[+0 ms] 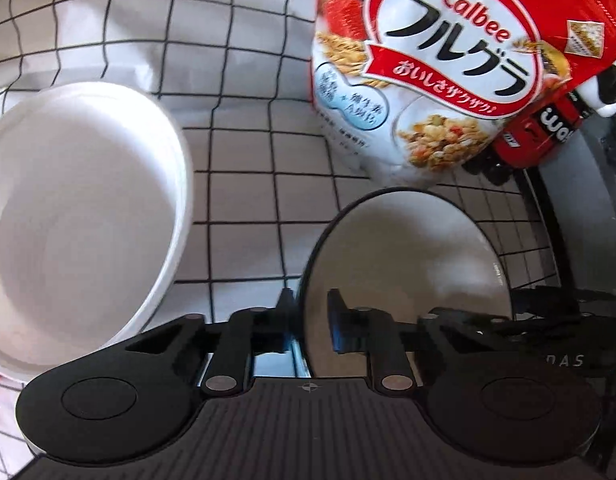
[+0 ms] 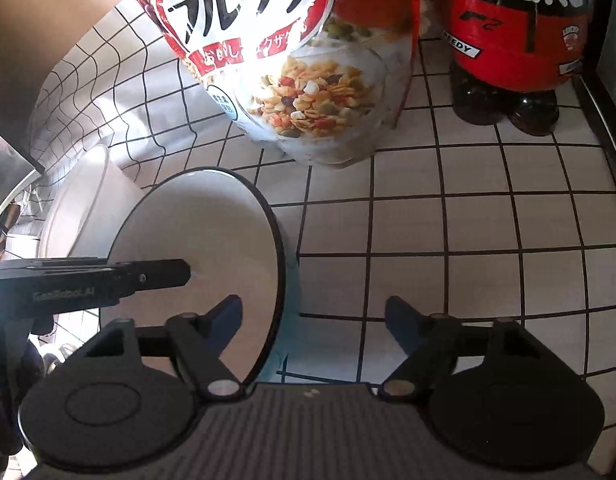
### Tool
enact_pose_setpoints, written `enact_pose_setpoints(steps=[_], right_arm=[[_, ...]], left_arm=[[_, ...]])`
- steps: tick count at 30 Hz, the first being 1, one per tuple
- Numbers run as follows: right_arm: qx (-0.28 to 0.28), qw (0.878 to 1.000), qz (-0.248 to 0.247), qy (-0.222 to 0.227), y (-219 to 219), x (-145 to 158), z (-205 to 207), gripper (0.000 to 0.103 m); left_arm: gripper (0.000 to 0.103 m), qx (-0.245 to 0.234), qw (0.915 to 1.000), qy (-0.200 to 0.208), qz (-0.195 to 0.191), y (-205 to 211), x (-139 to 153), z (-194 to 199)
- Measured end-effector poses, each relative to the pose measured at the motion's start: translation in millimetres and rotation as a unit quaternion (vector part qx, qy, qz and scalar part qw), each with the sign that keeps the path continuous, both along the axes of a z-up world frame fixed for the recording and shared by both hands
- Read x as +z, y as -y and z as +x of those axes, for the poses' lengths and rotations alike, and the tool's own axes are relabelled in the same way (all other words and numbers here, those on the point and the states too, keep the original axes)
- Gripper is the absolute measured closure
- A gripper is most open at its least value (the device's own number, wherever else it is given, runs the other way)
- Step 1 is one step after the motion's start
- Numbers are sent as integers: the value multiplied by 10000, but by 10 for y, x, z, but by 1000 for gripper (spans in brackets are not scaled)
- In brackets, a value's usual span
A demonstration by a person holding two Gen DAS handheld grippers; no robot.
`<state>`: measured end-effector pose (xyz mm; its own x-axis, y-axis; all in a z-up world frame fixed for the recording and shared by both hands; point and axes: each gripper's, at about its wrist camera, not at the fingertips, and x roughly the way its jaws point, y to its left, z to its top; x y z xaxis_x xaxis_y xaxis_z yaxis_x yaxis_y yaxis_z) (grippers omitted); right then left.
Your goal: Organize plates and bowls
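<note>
Left wrist: fingers [image 1: 311, 320] pinch plate [image 1: 403, 264] rim; bowl [image 1: 84, 216] beside, cereal bag [image 1: 427, 60] behind.

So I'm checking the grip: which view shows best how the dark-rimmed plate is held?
The left wrist view: the left hand-held gripper is shut on the dark-rimmed plate, one finger on each side of the rim. The right wrist view shows the plate tilted, one finger across its face.
</note>
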<state>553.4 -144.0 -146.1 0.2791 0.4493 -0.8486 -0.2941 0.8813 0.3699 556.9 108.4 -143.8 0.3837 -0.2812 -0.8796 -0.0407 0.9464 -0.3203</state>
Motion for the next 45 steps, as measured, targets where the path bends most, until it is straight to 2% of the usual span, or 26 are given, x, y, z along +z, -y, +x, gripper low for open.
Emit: enact_pose_setpoints(steps=[5, 13, 17, 18, 22, 27, 32, 35, 40, 41, 45], right_arm=[[18, 10000, 4, 89, -25, 38, -27, 31], [-17, 9996, -227, 151, -126, -3, 3, 31], [172, 9998, -96, 84, -172, -15, 3, 31], [210, 9998, -53, 52, -183, -19, 0, 35], [354, 9993, -106, -30, -268, -42, -6, 64], [381, 9991, -205, -53, -264, -32, -29, 68], [282, 9995, -127, -80, -140, -33, -36, 70], [229, 9995, -183, -147, -160, -52, -43, 69], [59, 9992, -361, -151, -216, -36, -58, 69], [37, 9993, -356, -133, -211, -17, -62, 69], [-23, 9994, -349, 38, -203, 112, -85, 69]], left_arm=[[88, -96, 9998, -61, 180, 47, 13, -21], [90, -163, 9996, -121, 201, 43, 36, -53], [90, -159, 9994, -155, 249, 76, 35, -30], [90, -159, 9994, -172, 236, 76, 33, -24], [90, -206, 9994, -275, 86, 84, 1, 0], [89, -115, 9984, -526, -140, 71, -12, 19], [87, -258, 9968, -657, -379, 98, -88, 57], [86, 7, 9947, -821, -614, 78, -188, 73], [85, -8, 9953, -887, -376, 182, -154, 61], [82, 10, 9951, -939, -311, 208, -144, 53], [82, 165, 9949, -932, -347, 232, -47, -3]])
